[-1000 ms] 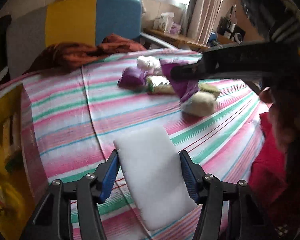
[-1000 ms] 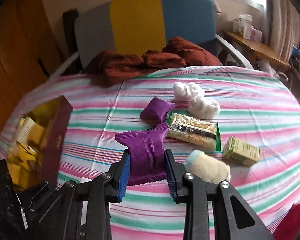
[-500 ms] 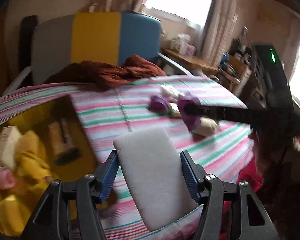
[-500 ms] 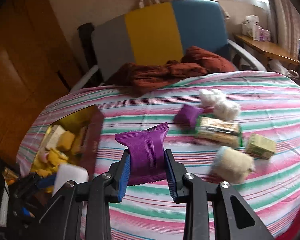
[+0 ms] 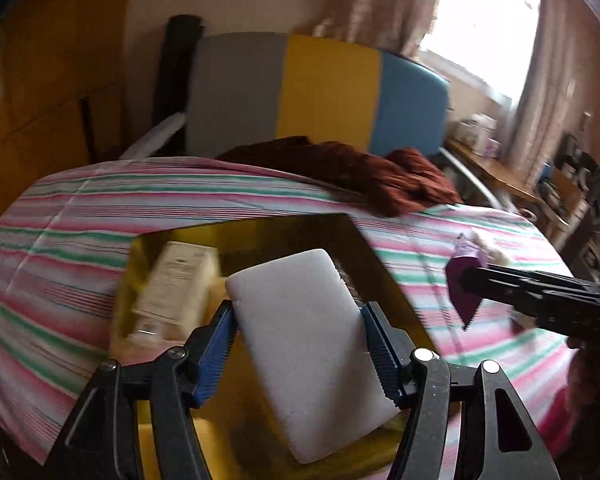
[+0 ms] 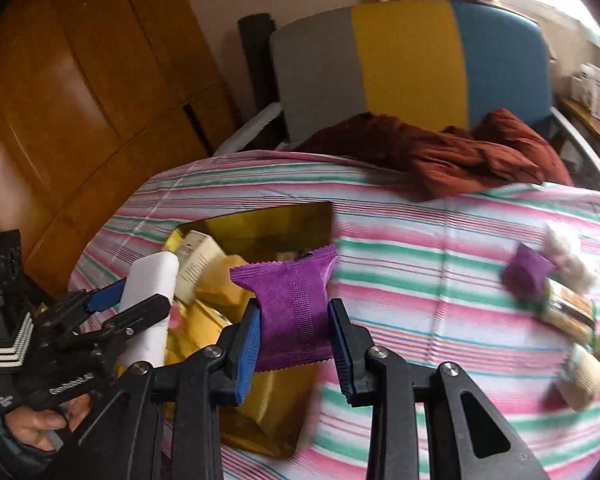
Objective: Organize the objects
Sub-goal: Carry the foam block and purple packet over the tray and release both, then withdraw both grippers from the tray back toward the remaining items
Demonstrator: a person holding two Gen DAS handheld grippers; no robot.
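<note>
Here the white block (image 5: 312,352) hides the box's (image 5: 352,240) contents, left gripper (image 5: 300,344) just loosening, touching it.

One flat white foam block (image 5: 312,344). Two purple foil packets: one ridged packet (image 6: 296,308) over the box, one small puffed packet (image 6: 526,274) on the striped table (image 6: 420,280). One gold-lined open box (image 6: 284,224), holding one cream carton (image 5: 176,284) among yellow items too jumbled to count. One white cotton clump (image 6: 568,256), one green-edged snack bar (image 6: 572,312), one beige roll (image 6: 584,376), one rust-brown cloth (image 6: 460,152), one grey, yellow and blue chair (image 6: 408,64).
</note>
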